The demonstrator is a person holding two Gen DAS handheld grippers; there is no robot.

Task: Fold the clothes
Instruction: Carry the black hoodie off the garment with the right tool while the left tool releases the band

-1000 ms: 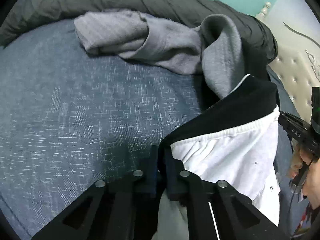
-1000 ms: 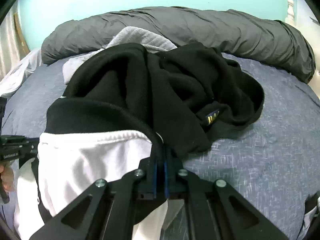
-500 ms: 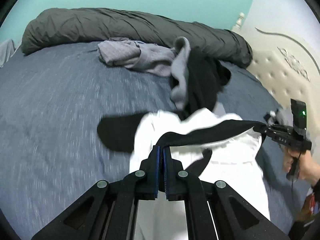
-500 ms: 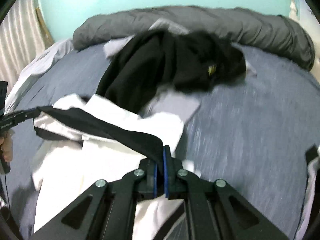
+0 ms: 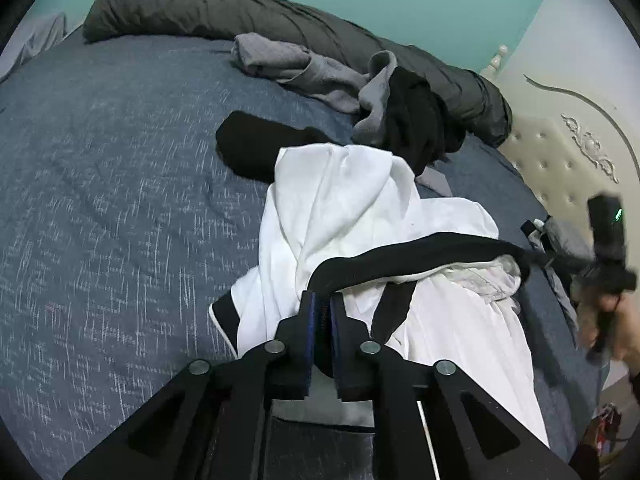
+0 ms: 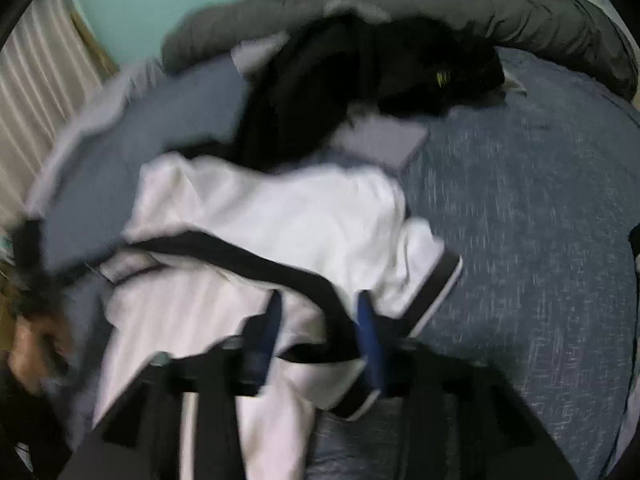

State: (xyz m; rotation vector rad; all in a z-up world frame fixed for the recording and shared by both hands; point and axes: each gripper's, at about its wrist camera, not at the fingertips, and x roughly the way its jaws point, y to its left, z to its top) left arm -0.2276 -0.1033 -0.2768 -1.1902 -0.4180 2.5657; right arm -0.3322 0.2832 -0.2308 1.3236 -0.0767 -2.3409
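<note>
A white garment with a black band lies spread on the blue bed cover. My left gripper is at the band's near end. Its jaws are opening, a narrow gap shows between the pads, and the band still lies in it. In the right wrist view the white garment is blurred. My right gripper is opening too, its blue fingers wide apart with the band running loosely between them. A hand holds the right gripper at the band's far end.
A black garment and a grey one are heaped behind the white one. A rolled dark grey duvet runs along the far side. A padded headboard is on the right, and a curtain hangs to the left.
Both grippers drew back from the pile, pulling the white garment out and stretching its black band between them. Both pairs of jaws, shut on the band before, have now parted.
</note>
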